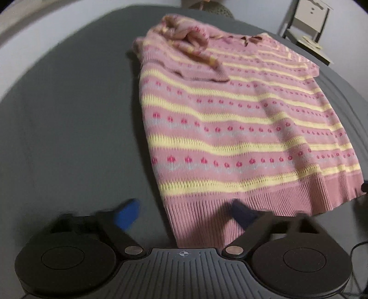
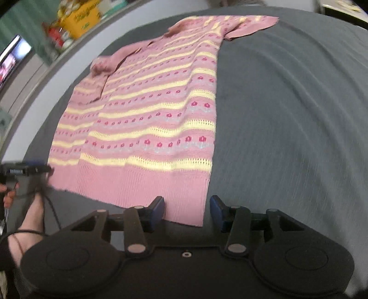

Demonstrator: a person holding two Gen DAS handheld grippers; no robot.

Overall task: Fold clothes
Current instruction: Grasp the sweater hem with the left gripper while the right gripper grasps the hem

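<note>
A pink knit sweater (image 1: 230,128) with yellow stripes and small red flowers lies flat on a dark grey sheet (image 1: 69,115), its ribbed hem nearest to me. One sleeve (image 1: 195,50) is folded over the chest. My left gripper (image 1: 184,214) is open at the hem's left corner, and the ribbing lies between its blue pads. In the right wrist view the sweater (image 2: 147,119) shows its other sleeve (image 2: 253,23) spread outward. My right gripper (image 2: 187,207) is open, straddling the hem's right corner. The left gripper (image 2: 25,170) shows at the left edge, held in a hand.
The grey sheet (image 2: 287,115) stretches wide to the right of the sweater. A white piece of furniture (image 1: 308,23) stands beyond the far right edge. A yellow box (image 2: 80,20), clutter and a lit screen (image 2: 13,62) line the far left side. A black cable (image 2: 50,207) trails by the hand.
</note>
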